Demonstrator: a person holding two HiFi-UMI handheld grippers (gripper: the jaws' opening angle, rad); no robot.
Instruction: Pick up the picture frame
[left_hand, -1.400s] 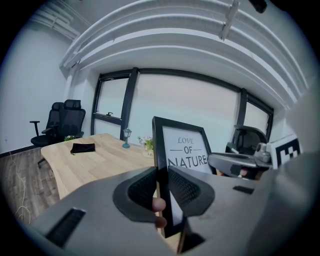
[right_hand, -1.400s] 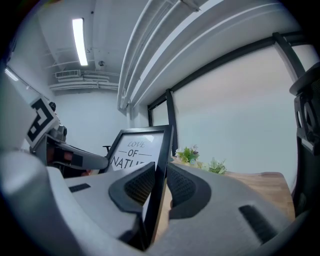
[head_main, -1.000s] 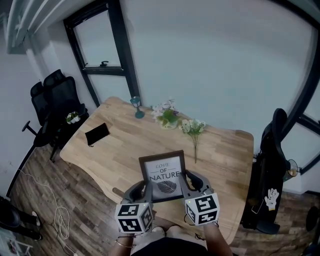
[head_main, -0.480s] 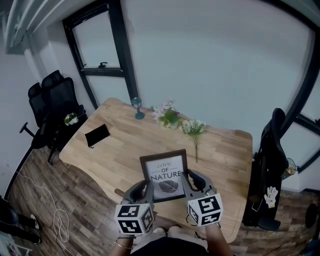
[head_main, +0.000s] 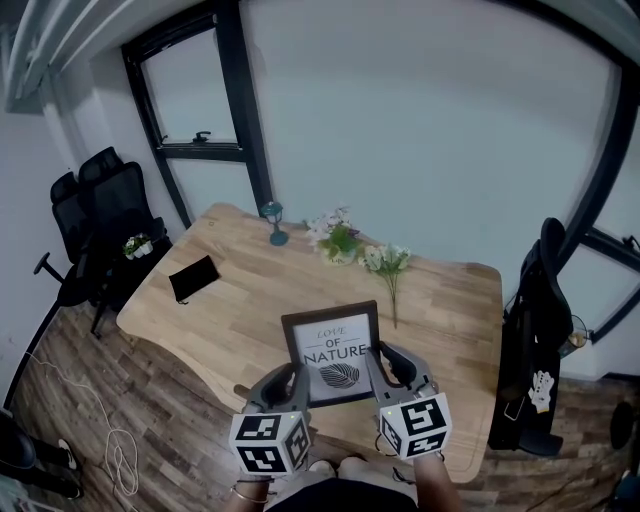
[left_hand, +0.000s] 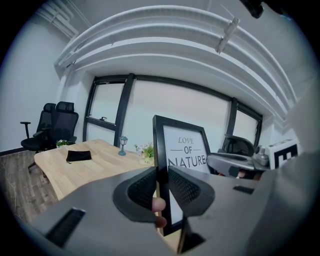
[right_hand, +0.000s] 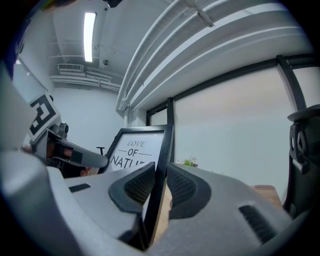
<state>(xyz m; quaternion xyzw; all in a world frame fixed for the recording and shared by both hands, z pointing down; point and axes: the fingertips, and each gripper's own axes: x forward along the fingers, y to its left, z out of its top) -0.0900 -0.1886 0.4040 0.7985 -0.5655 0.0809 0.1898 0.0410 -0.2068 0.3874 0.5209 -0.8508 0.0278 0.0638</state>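
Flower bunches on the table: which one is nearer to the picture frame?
The white bunch with the long green stem, lying on the table; its stem points toward the picture frame. The pinkish bunch sits farther back.

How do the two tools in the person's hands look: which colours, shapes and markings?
Both the left tool and the right tool have smooth grey bodies with rounded jaws. Each jaw carries a black ribbed pad. Behind each tool sits a white cube printed with black square markers. No cables show.
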